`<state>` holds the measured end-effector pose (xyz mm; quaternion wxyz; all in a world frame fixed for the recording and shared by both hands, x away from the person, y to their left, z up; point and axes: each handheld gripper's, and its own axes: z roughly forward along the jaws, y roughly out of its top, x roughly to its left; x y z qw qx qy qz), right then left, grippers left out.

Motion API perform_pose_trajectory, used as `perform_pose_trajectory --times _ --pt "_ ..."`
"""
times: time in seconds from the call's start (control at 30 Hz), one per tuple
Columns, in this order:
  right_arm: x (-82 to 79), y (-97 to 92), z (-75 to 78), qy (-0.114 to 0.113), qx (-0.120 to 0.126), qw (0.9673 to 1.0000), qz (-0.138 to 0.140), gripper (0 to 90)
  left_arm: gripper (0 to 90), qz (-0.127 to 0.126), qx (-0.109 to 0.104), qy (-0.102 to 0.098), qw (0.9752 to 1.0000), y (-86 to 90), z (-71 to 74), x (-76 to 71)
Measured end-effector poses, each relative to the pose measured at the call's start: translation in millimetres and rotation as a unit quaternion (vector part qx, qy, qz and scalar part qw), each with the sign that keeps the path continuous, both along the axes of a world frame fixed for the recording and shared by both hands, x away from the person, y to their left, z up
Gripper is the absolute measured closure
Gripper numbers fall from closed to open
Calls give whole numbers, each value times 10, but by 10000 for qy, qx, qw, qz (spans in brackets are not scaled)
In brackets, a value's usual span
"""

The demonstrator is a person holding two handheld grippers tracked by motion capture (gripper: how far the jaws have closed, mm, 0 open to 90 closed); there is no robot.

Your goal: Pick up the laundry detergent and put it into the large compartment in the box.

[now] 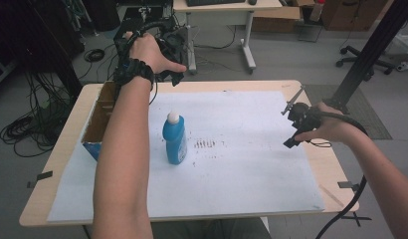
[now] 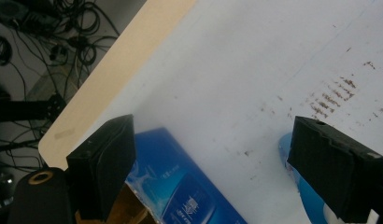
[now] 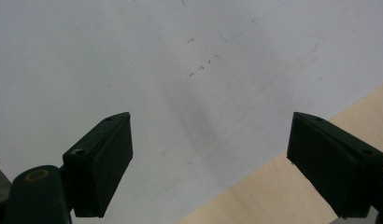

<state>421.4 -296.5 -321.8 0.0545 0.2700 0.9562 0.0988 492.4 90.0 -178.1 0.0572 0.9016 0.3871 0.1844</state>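
Observation:
A blue bottle [image 1: 175, 142] with a white cap stands upright on the white sheet [image 1: 242, 164], left of the table's middle. My left gripper [image 1: 173, 74] hangs high over the table's far left corner. In the left gripper view its jaws [image 2: 213, 163] stand open with nothing between them; far below lie the blue-printed box [image 2: 180, 186] and, by the right jaw, the bottle [image 2: 305, 193]. My right gripper [image 1: 287, 128] hovers over the sheet's right side. In the right gripper view [image 3: 210, 163] it is open over bare sheet and table edge.
An open cardboard box [image 1: 95, 124] with a blue side sits at the table's left edge. Brown smudges [image 1: 206, 144] mark the sheet right of the bottle. A black post [image 1: 371, 50] rises past the far right corner. Cables [image 1: 23, 132] lie on the floor at left.

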Motion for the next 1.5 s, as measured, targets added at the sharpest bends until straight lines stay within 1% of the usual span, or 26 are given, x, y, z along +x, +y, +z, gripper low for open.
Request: perform_pose_trajectory --times 0.03,0.13,0.17,0.2,0.23,0.3,0.33,0.4,0.47,0.53,0.57,0.7,0.73,0.83,0.87,0.93,1.03,1.1,1.13,1.2,1.27,1.3,1.33,1.37,1.4,1.5 --pt "-2 0 -1 2 -1 10000 2 144 158 73 -11 27 10000 -1 2 -10" --pt "-10 2 -2 2 -11 10000 5 145 157 143 3 31 9999 -7 6 -29" --pt "-18 5 1 10 -16 10000 7 145 153 236 10 23 9997 -14 14 -46" --pt "-20 6 2 7 -17 10000 11 146 152 236 10 23 9997 -14 14 -46" --pt "-26 9 4 -1 -19 10000 5 146 153 325 -32 83 9994 -18 24 -67" --pt "-30 10 4 -5 -16 10000 15 148 153 365 -39 83 9993 -19 31 -77" --pt "-39 13 8 -6 -19 10000 10 149 156 415 -38 -4 9991 -17 45 -98" --pt "-44 13 9 -24 -27 10000 16 149 155 444 -38 -39 9990 -16 49 -109" --pt "-51 13 12 -30 -25 10000 18 150 154 497 -81 10 9987 -14 46 -125" --pt "-56 13 15 -25 -25 10000 17 150 148 555 -113 12 9984 -15 40 -146" --pt "-58 16 16 -24 -17 10000 20 151 143 624 -105 2 9980 -21 35 -169" --pt "-60 24 17 -27 -20 10000 24 151 135 725 -157 -48 9972 -30 36 -205" --pt "-61 29 15 -35 -20 10000 27 151 132 815 -158 -35 9965 -33 35 -229" --pt "-63 36 13 -37 -29 10000 27 151 125 886 -155 -20 9959 -25 40 -250" --pt "-64 42 12 -39 -40 10000 30 151 122 1011 -189 -40 9947 -23 37 -268" --pt "-64 45 12 -37 -39 10000 31 151 115 1072 -181 -11 9941 -16 31 -281" --pt "-65 46 11 -37 -42 10000 31 151 114 1128 -194 -26 9934 -20 19 -298" --pt "-64 47 10 -35 -45 10000 25 151 115 1193 -219 20 9926 -24 8 -313" --pt "-63 47 8 -42 -51 10000 27 151 110 1293 -265 25 9912 -35 -8 -331" --pt "-63 49 8 -40 -54 10000 27 151 112 1315 -280 66 9909 -40 -16 -340" --pt "-62 49 8 -38 -49 10000 30 151 105 1406 -303 124 9895 -52 -27 -358" --pt "-62 49 8 -38 -49 10000 30 151 108 1406 -303 124 9895 -52 -27 -358" --pt "-60 49 9 -41 -49 10000 19 151 107 1461 -309 169 9886 -62 -29 -377" --pt "-60 49 9 -41 -49 10000 19 151 104 1461 -309 169 9886 -62 -29 -377" --pt "-59 47 11 -45 -44 10000 10 151 105 1526 -323 184 9876 -63 -25 -395" --pt "-58 45 16 -55 -37 10000 1 151 104 1590 -344 250 9864 -60 -26 -410"
